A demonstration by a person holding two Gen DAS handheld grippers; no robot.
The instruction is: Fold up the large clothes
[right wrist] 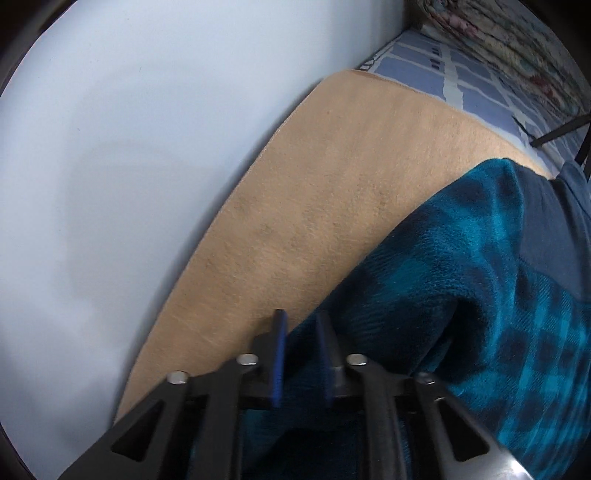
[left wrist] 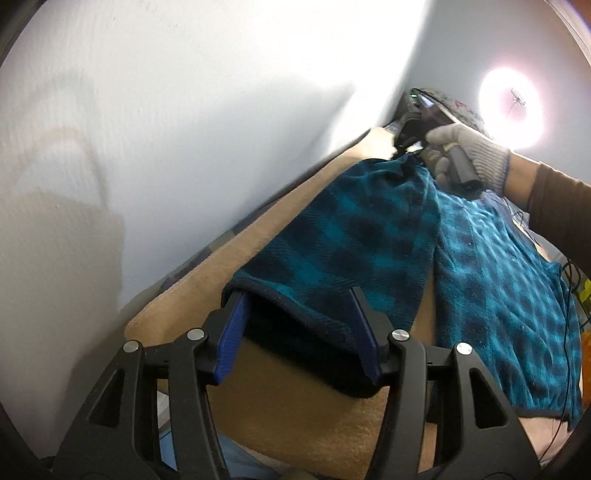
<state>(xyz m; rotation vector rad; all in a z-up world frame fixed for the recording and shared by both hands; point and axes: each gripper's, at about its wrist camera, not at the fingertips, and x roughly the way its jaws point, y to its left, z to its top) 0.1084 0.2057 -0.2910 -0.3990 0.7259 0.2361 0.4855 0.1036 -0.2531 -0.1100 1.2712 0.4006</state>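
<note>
A teal and black plaid fleece garment point(left wrist: 498, 266) lies on a tan blanket point(left wrist: 295, 406). One sleeve point(left wrist: 351, 236) stretches toward my left gripper point(left wrist: 299, 295), whose jaws stand wide apart around the sleeve cuff point(left wrist: 295, 314). In the right wrist view my right gripper point(right wrist: 301, 325) has its jaws close together on the edge of the same fleece point(right wrist: 461, 295), near the shoulder end. The gloved hand holding the right gripper point(left wrist: 461, 155) shows at the far end of the sleeve in the left wrist view.
A white wall point(left wrist: 166, 129) runs along the blanket's left edge. A bright ring light point(left wrist: 511, 107) shines at the upper right. A blue patterned sheet point(right wrist: 461, 74) and a floral quilt point(right wrist: 498, 33) lie beyond the tan blanket point(right wrist: 332, 184). Black cables point(left wrist: 565, 332) trail over the garment.
</note>
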